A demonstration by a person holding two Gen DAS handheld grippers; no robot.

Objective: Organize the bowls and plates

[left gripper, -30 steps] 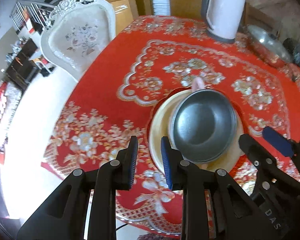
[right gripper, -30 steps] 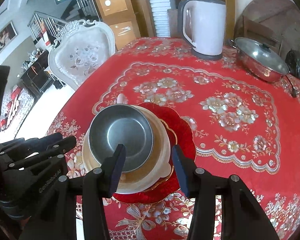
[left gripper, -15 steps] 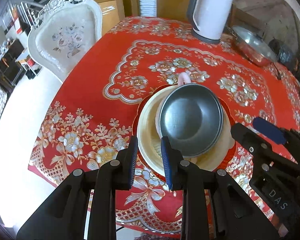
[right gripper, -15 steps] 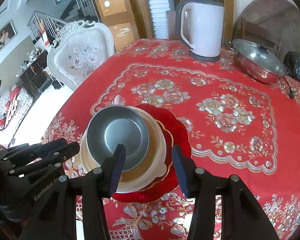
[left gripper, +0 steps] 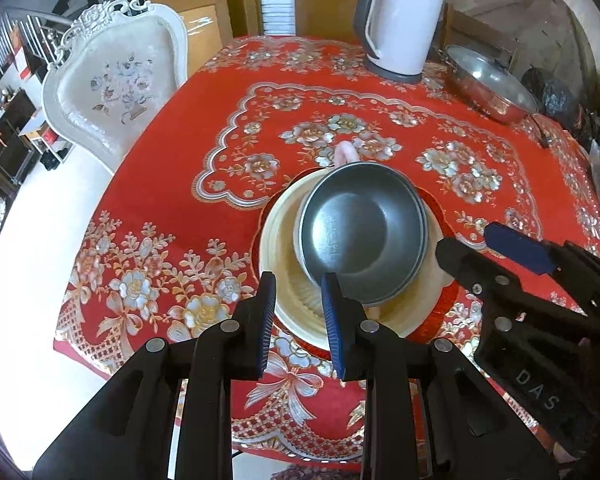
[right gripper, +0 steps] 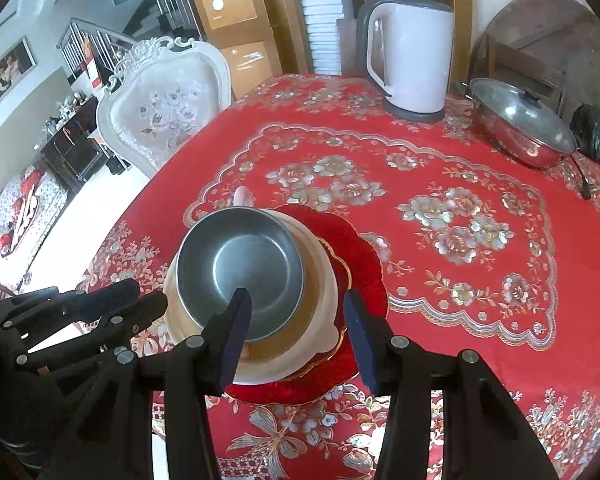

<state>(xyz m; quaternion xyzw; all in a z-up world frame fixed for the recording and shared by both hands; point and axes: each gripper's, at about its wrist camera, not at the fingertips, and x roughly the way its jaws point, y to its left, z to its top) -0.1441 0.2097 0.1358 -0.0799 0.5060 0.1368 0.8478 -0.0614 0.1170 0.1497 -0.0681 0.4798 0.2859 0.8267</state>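
Steel bowl (left gripper: 362, 232) tops stacked plates (right gripper: 332, 280); kettle (right gripper: 412, 56) and lidded pot (right gripper: 520, 124) behind. Left gripper (left gripper: 298, 312) and right gripper (right gripper: 296, 328) gape empty; a pink object (left gripper: 345, 154) is half hidden.

I see a white kettle (right gripper: 410, 64) and lidded steel pot (right gripper: 524, 124) at the counter's (right gripper: 460, 300) far edge, ornate white chair (right gripper: 164, 104) beside it.

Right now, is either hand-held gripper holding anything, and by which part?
Nothing is held. Both the left hand-held gripper and the right hand-held gripper are open and empty above the steel bowl.
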